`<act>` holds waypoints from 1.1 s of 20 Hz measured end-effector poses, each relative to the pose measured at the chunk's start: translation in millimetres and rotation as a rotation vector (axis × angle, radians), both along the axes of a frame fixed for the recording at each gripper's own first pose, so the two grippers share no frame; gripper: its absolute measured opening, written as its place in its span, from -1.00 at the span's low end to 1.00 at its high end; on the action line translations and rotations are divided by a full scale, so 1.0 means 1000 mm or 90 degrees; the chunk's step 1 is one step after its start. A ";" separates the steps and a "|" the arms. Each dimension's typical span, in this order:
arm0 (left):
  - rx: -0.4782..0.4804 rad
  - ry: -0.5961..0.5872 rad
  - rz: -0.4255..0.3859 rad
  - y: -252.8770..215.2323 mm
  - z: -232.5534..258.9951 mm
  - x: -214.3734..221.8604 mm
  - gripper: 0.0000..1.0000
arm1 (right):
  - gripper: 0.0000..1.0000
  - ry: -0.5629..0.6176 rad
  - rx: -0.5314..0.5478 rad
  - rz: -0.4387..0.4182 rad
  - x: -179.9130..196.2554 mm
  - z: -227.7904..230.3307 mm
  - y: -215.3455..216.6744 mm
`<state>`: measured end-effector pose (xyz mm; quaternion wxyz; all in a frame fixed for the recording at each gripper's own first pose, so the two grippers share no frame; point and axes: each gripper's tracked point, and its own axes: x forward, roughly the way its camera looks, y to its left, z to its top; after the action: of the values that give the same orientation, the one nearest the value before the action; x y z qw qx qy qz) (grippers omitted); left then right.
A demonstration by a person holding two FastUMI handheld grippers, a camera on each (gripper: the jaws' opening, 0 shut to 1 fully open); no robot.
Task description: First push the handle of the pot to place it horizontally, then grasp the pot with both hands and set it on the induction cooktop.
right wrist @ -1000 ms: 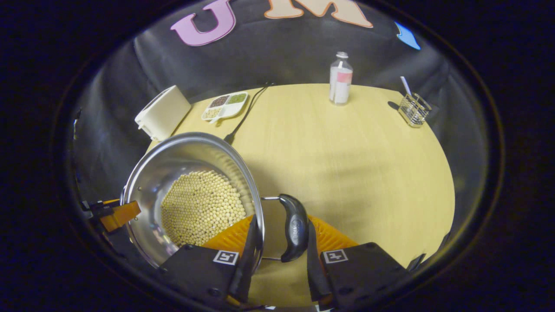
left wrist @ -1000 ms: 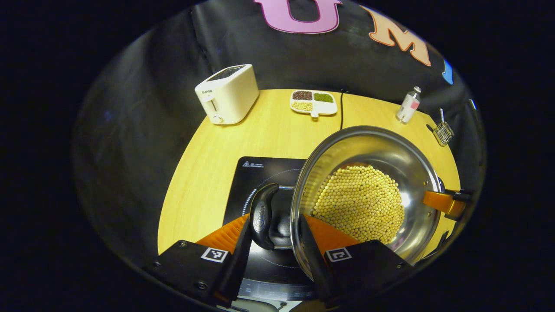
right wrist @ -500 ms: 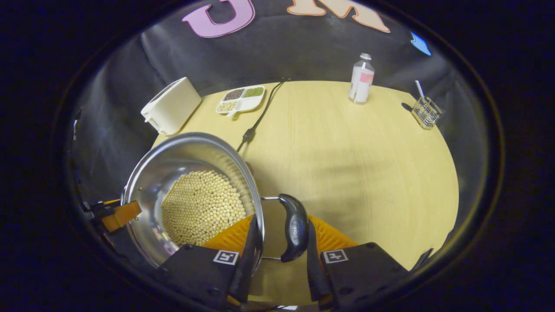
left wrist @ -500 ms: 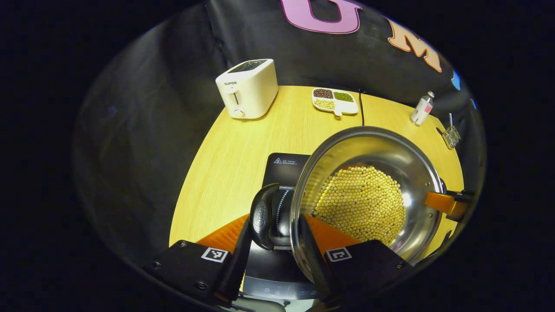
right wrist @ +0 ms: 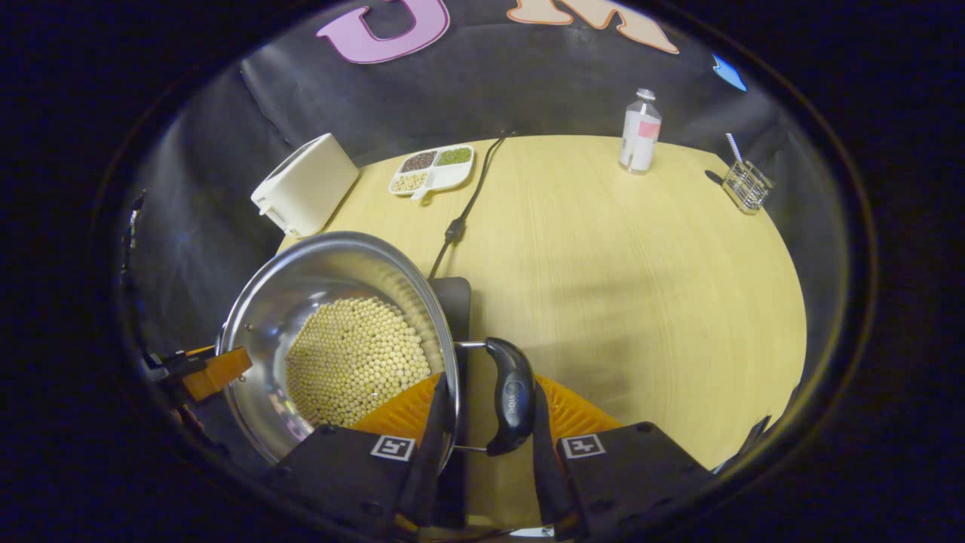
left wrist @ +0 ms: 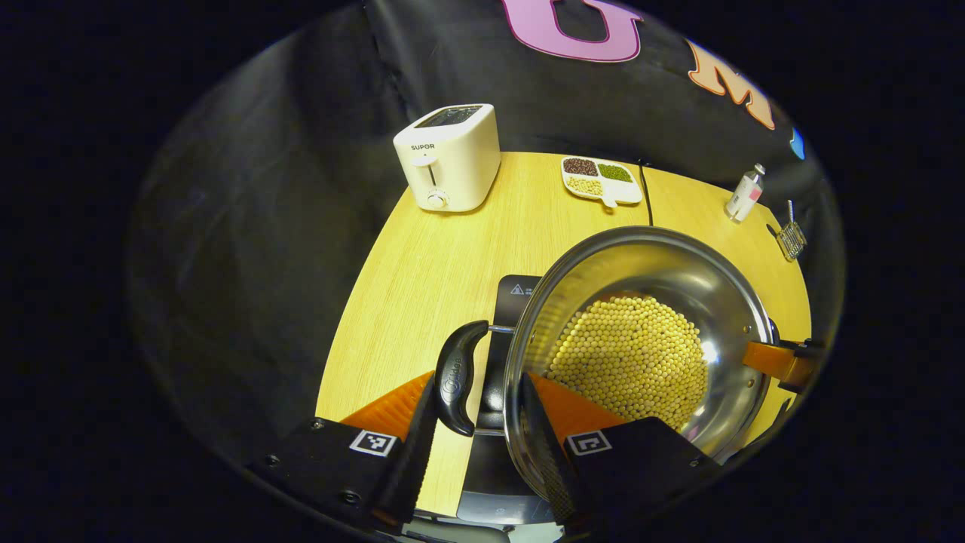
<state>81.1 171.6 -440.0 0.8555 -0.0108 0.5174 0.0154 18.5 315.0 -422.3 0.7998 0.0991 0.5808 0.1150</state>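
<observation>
The left claw is closed on the pot at its left side handle, one finger outside the black grip, the other inside the steel wall. The right claw grips the opposite side handle the same way, with one finger inside the rim. Between the two claws the pot hangs level above the dark induction cooktop, which lies just ahead of and under the left claw on the bench.

The pot is stiff polished steel, so it will not flex, but the wall is slick, and I judge a pinch on bare metal would slide. The loop handles are the right places to hold. The bed of pale beans adds real weight, and the beans are loose, so any tilt would send them rolling to one side and shift the load. Both claws should stay at equal height and come down together.

Well ahead of the claws stand a white toaster, a divided dish, a small bottle and a wire holder
</observation>
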 end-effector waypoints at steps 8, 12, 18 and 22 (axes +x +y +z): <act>0.000 0.002 -0.007 0.005 -0.007 0.012 0.38 | 0.11 -0.001 -0.011 -0.013 0.002 -0.001 0.006; -0.017 0.007 0.004 0.006 -0.015 0.012 0.35 | 0.11 -0.008 -0.006 -0.009 0.001 0.000 0.009; -0.016 0.005 -0.007 0.006 -0.019 0.013 0.41 | 0.12 -0.013 -0.006 -0.008 0.001 0.001 0.009; -0.016 0.005 -0.007 0.007 -0.019 0.014 0.43 | 0.12 -0.010 -0.002 -0.009 -0.001 0.000 0.008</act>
<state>95.4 178.2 -458.8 0.8532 -0.0188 0.5213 0.0039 18.0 323.4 -422.2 0.8052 0.1014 0.5740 0.1094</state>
